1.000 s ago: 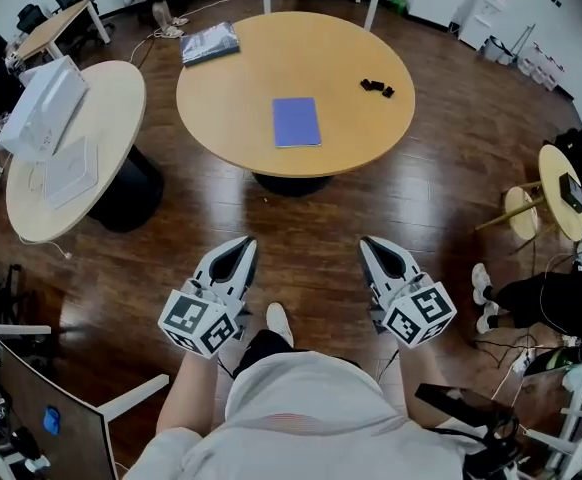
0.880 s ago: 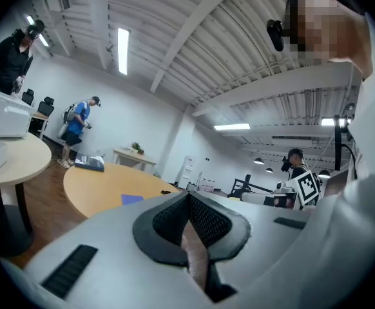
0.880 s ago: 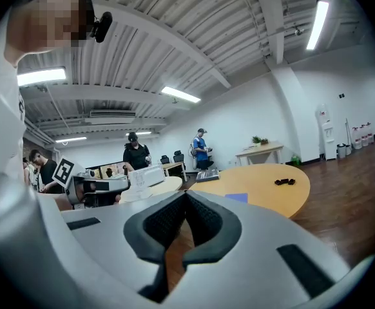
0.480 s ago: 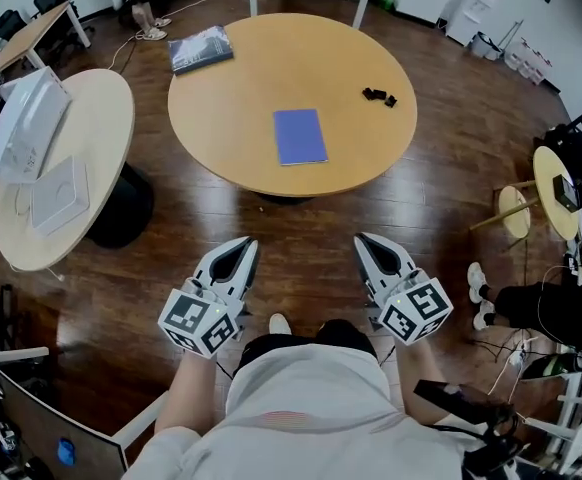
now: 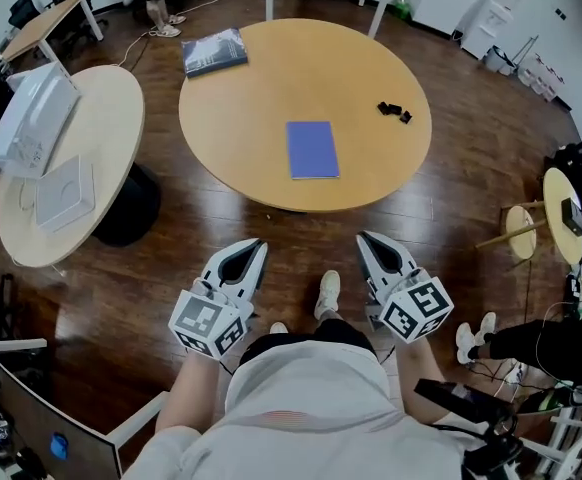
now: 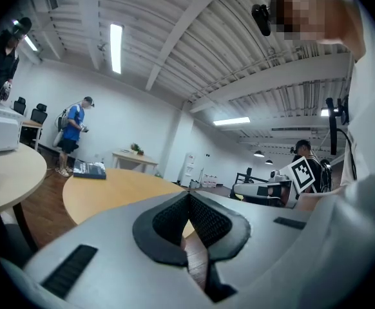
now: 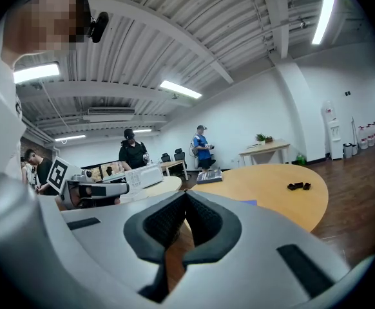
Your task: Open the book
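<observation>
There are two round tables, a middle table (image 5: pixel 271 98) and a left table (image 5: pixel 111 108). The middle table carries one blue book (image 5: pixel 312 149), one dark booklet (image 5: pixel 214 51) at its far edge and one cluster of black pieces (image 5: pixel 393 111). There are two grippers, a left gripper (image 5: pixel 251 253) and a right gripper (image 5: pixel 371 246).

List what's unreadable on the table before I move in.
- Blue book: spine side too small in head view; only a sliver in right gripper view.
- Left gripper view: book out of sight, apparently behind left gripper.
- Black pieces: too small to identify.
</observation>
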`<state>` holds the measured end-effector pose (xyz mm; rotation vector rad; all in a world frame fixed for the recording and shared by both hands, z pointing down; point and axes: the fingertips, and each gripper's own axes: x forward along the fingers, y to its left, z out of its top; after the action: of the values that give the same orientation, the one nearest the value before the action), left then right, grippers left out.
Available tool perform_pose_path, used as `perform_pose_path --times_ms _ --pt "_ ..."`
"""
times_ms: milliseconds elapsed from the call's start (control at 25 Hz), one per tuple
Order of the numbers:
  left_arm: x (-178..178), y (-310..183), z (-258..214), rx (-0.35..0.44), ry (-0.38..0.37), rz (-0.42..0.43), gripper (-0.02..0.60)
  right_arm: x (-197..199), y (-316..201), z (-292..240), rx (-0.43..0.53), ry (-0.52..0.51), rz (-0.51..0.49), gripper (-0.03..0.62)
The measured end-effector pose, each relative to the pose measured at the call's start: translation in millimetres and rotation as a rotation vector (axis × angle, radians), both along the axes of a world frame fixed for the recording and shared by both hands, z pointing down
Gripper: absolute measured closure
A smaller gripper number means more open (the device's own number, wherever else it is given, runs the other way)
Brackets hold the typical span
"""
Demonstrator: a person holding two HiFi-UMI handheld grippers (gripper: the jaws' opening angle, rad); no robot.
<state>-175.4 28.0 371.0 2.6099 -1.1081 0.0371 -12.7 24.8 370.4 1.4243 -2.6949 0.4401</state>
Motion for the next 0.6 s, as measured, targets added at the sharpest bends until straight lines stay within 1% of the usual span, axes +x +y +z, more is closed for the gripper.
perform_pose_path --times_ms 160,280,400,600 --pt "11 -25 -4 0.007 -0.010 -0.022 0.572 10 -30 -1 0.008 -0.020 -0.020 0.592" --pt "30 -45 -10 0.038 -0.005 0.005 0.573 25 -56 -2 0.019 -0.029 -0.030 0.592" --pt "56 -69 -13 0.051 -0.005 0.020 0.572 48 -84 0 0.019 -0.037 -0.034 0.592" --pt "97 -118 -10 0.033 -0.030 -0.009 0.573 94 -137 2 0.020 -0.054 -0.042 0.592"
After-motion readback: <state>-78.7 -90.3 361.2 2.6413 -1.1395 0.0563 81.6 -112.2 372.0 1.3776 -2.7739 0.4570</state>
